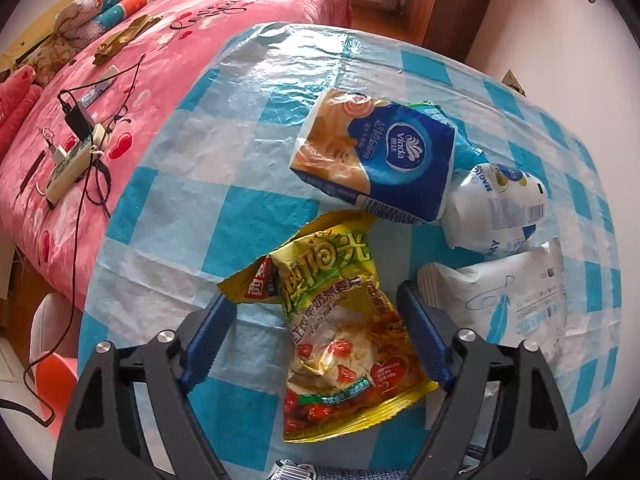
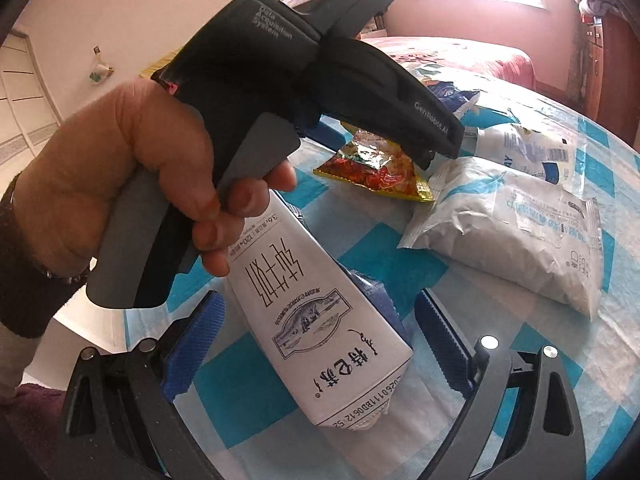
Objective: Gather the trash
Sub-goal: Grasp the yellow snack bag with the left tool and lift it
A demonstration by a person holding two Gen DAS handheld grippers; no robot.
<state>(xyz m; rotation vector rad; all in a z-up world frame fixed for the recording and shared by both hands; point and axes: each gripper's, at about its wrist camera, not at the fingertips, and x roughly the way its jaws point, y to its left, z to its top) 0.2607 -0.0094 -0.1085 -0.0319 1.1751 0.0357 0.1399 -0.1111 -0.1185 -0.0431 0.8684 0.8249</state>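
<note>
My left gripper point(image 1: 316, 304) is open, its blue fingers on either side of a crumpled yellow snack bag point(image 1: 340, 332) lying on the blue-and-white checked table point(image 1: 180, 208). The same bag shows in the right wrist view point(image 2: 376, 172) under the left gripper's black body point(image 2: 320, 80). My right gripper point(image 2: 320, 316) is open around a white milk carton point(image 2: 316, 320) lying flat on the table point(image 2: 500, 340); the fingers do not touch it. Other trash: a blue Vinda tissue pack point(image 1: 376, 156), a white-blue wrapper point(image 1: 496, 208) and a white pouch point(image 1: 516, 300).
A bed with a pink blanket point(image 1: 168, 52) stands left of the table, with a power strip and cables point(image 1: 72, 160) on it. A wooden cabinet point(image 1: 448, 0) stands at the back. The person's hand point(image 2: 120, 168) holds the left gripper.
</note>
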